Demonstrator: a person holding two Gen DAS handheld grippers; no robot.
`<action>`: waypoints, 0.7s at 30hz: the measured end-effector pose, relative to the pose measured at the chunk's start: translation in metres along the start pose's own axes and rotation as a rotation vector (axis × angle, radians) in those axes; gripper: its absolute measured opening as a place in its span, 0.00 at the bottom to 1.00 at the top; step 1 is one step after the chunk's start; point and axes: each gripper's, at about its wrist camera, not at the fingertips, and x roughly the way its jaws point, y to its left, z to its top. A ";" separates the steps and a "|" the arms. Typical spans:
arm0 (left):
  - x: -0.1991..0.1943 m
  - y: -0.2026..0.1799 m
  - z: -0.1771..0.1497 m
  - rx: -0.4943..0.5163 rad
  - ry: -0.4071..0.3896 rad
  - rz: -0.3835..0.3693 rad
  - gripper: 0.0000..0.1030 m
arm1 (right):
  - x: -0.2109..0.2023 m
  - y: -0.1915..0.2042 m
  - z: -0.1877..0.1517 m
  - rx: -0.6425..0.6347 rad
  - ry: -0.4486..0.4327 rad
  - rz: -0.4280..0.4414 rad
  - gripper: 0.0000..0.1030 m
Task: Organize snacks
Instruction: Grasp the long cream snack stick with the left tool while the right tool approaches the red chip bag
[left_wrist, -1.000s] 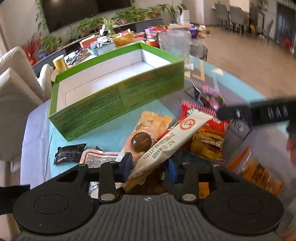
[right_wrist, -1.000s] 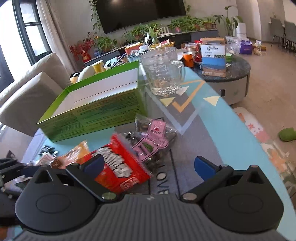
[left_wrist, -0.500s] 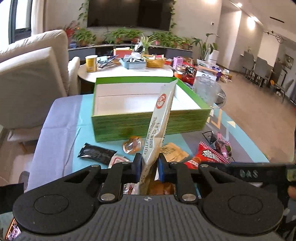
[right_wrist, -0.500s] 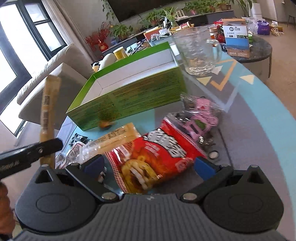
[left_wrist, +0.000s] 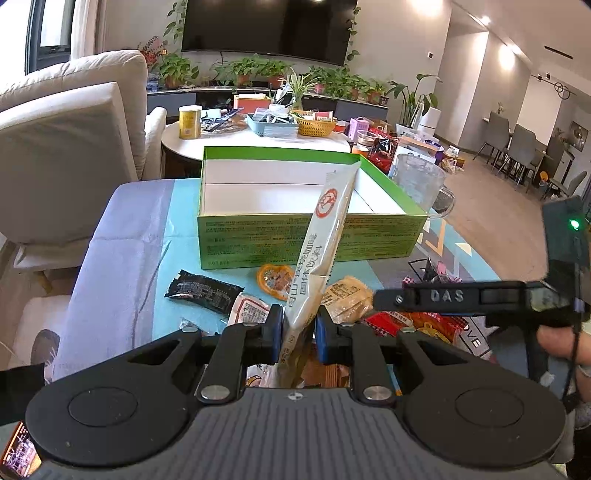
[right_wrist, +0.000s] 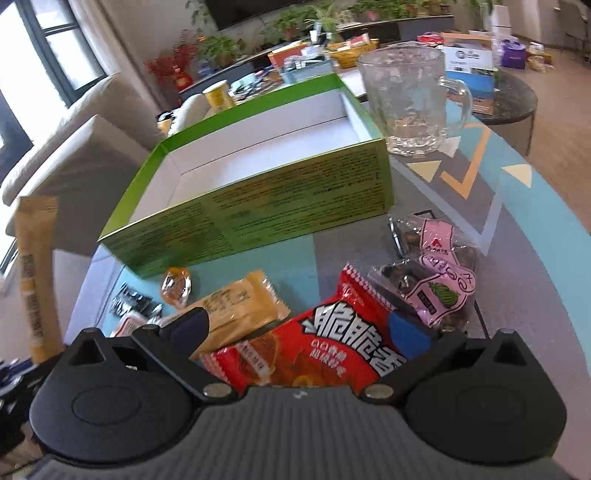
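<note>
One green box (right_wrist: 258, 192) stands open on the table. In front of it lie seven loose snack packets. One long stick sachet (left_wrist: 321, 254) rises before the box's front wall. One glass mug (right_wrist: 406, 103) stands just beside the box's right end.

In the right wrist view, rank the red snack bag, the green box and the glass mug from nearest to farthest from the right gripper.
1. Red snack bag: directly under the open right gripper.
2. Green box: mid-table, beyond the snacks, left of centre.
3. Glass mug: farthest, beyond the box's right end.
</note>
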 end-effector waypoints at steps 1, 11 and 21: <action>-0.001 0.000 -0.001 -0.002 -0.001 -0.001 0.16 | -0.004 -0.001 -0.002 -0.016 -0.001 0.002 0.58; -0.015 -0.005 -0.006 0.005 -0.020 -0.002 0.17 | -0.044 -0.014 -0.022 -0.144 0.006 0.072 0.52; -0.018 -0.007 -0.008 0.007 -0.011 0.007 0.17 | -0.048 -0.021 -0.027 -0.081 0.078 0.155 0.95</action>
